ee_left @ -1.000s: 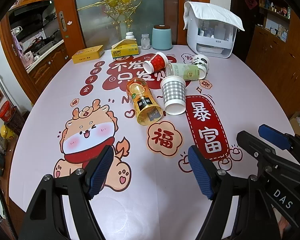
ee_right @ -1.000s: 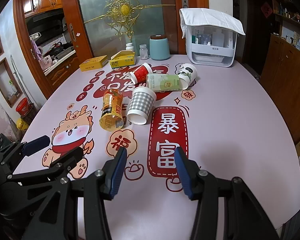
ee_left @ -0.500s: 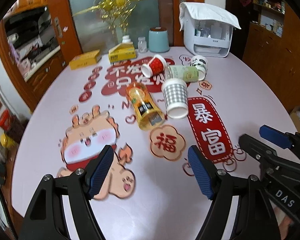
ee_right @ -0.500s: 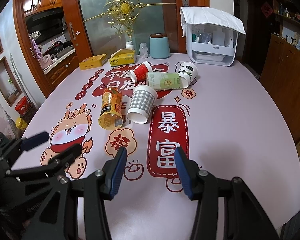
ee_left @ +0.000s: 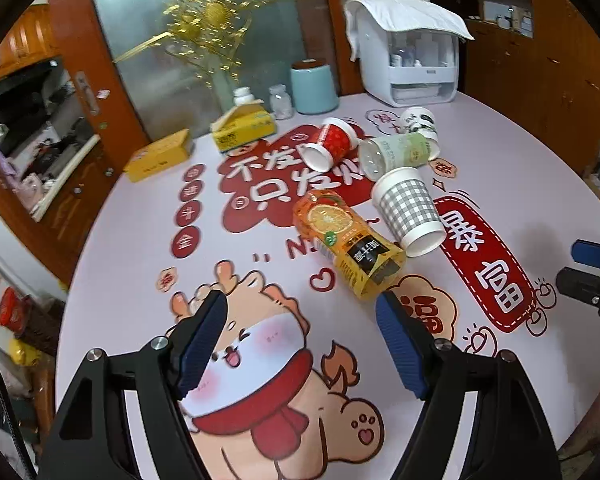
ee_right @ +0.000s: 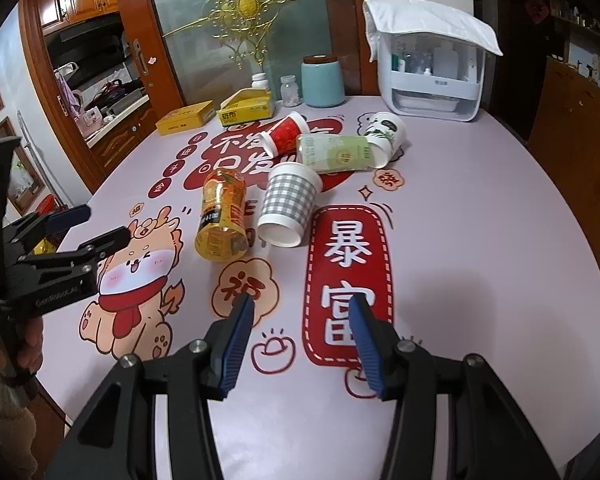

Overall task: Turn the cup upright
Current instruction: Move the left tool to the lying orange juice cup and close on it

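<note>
A: Fingers?
B: My left gripper (ee_left: 300, 344) has its fingers (ee_left: 400, 350) spread wide, holding nothing, touching nothing, hovering over the desk (ee_left: 260, 240). My right gripper (ee_right: 300, 344) is also parted and unladen, blue ribbed pads, black frames.

A: Cups?
B: All lying on their sides mid-desk. The orange cup (ee_left: 350, 244) is clear yellow plastic with an orange-fruit label, mouth toward me. The checked cup (ee_left: 410, 210) is paper, grey gingham, white rim, touching the orange one near their rims. Behind them are a red cup (ee_left: 332, 144), a pale green cup (ee_left: 396, 152) of clear plastic, and a white panda cup (ee_left: 418, 120).

A: Desk surface?
B: Round, smooth pink cover with a cartoon dragon and red characters. At the far edge are two yellow boxes (ee_right: 216, 114), a teal canister (ee_right: 323, 80), and a white dispenser (ee_right: 428, 72) draped with cloth.

A: Change from a second ago?
B: My left gripper has moved forward and swung left; the orange cup now sits just beyond its right finger. My right gripper has barely shifted. The cups haven't moved.
</note>
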{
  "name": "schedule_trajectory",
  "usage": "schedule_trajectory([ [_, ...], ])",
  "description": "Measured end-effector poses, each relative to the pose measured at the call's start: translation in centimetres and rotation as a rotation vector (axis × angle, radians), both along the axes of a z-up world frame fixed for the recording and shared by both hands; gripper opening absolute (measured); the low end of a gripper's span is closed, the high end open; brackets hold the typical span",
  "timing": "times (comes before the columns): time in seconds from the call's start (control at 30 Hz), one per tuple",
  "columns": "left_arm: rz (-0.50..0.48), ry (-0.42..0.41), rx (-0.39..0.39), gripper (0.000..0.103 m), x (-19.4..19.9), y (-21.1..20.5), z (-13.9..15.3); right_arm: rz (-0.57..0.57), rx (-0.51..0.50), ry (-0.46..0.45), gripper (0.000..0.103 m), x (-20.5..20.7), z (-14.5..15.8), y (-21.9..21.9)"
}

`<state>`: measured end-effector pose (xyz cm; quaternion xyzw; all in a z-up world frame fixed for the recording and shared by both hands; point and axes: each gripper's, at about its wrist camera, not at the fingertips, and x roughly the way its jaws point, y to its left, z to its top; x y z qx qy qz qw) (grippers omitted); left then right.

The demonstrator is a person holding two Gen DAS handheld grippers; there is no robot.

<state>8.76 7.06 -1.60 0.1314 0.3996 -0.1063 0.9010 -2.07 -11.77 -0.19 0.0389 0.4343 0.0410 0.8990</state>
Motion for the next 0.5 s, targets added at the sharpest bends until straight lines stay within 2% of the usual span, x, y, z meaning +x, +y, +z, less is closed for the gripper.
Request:
schedule_trajectory([
  [0.17, -0.052, 0.008, -0.011, 0.075, 2.7, -1.0, -0.7, 0.008, -0.003, 0.007, 0.050, 1.1, -0.5, 0.9],
  [0.27, -0.055, 0.082, -0.045, 0.075, 5.0, -1.6, -1.6, 0.015, 0.002, 0.016, 0.050, 1.4, -0.9, 1.2],
  [0.4, -0.011, 0.248, -0.213, 0.075, 8.6, -1.8, -3.6, 0.011, -0.003, 0.038, 0.050, 1.9, -1.8, 1.3],
  [0.5, 0.036, 0.300, -0.301, 0.075, 9.9, -2.1, -4.8, -0.001, -0.001, 0.050, 0.050, 2.2, -2.3, 1.0],
])
